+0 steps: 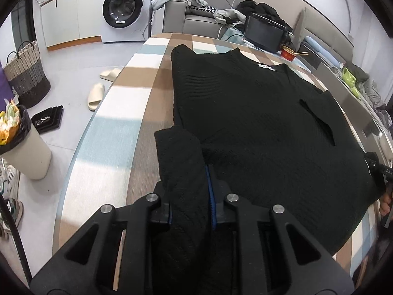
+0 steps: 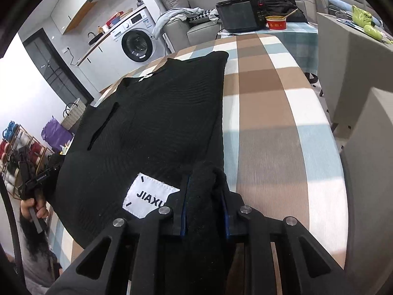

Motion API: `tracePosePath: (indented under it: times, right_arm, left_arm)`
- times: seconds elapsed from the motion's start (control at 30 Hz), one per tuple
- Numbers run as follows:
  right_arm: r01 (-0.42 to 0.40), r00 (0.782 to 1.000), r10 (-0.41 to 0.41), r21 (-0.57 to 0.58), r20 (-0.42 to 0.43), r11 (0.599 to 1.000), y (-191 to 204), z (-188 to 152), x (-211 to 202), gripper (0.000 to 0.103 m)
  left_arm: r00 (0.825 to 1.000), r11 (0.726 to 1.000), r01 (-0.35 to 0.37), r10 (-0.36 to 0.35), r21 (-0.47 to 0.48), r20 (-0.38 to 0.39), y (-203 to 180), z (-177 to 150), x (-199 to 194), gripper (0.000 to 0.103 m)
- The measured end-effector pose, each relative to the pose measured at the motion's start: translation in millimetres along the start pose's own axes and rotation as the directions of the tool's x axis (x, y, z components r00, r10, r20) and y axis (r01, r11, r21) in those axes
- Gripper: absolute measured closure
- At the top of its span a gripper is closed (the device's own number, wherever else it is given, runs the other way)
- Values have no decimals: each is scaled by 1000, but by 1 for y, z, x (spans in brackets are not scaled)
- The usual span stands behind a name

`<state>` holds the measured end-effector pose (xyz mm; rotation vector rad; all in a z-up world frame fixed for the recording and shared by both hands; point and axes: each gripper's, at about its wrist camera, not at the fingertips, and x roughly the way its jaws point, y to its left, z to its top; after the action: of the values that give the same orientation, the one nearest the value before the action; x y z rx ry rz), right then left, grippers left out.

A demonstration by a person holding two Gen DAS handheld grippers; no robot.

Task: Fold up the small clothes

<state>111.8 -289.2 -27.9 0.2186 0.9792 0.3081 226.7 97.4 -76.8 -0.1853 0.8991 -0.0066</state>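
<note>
Bunched black knit is seen clamped in the left claw (image 1: 189,211), its jaws closed on the near left corner of the black sweater (image 1: 258,113). An equal grip is held by the right claw (image 2: 203,218) on the near right corner, beside the white label (image 2: 147,196). The garment is laid flat on the checked surface (image 1: 118,113), collar at the far end; both hem corners are judged to be pinched so the lower edge can be carried toward the collar in one fold. A red bowl (image 2: 276,23) with a utensil is noted at the far end, contents not visible. On the floor, a lined bin (image 1: 22,145) is full of rubbish; the woven basket (image 1: 25,73) cannot be assessed.
</note>
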Motion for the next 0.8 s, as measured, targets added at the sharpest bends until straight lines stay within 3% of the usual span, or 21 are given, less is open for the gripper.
tracePosePath:
  times: [0.2,0.23,0.33,0.57,0.8]
  right_arm:
    - [-9,1000,9,-9,11,1000,8,-40,-25,80]
    - [-13,1000,13,-8,12,1000,7,-42,-27,78]
    - [-29,999,28,44,18,999,-2,-46,-40,60]
    - [-147,989,146,117,15,982,-24,-77,-82,57]
    - [-226,973,229,102,-24,969,-8,-103,-91,57]
  left_arm:
    - [1000,1000,13,-13,-27,16,11,-44,-42,81]
    - [1000,999,14,-13,-37,14,14,-47,-48,74]
    - [1000,997,12,-12,-78,-5,25,-53,-64,38]
    - [1000,997,2,-1,-81,23,39,-73,-102,35]
    - [1000,998,-9,10,-65,11,38,-99,-119,35]
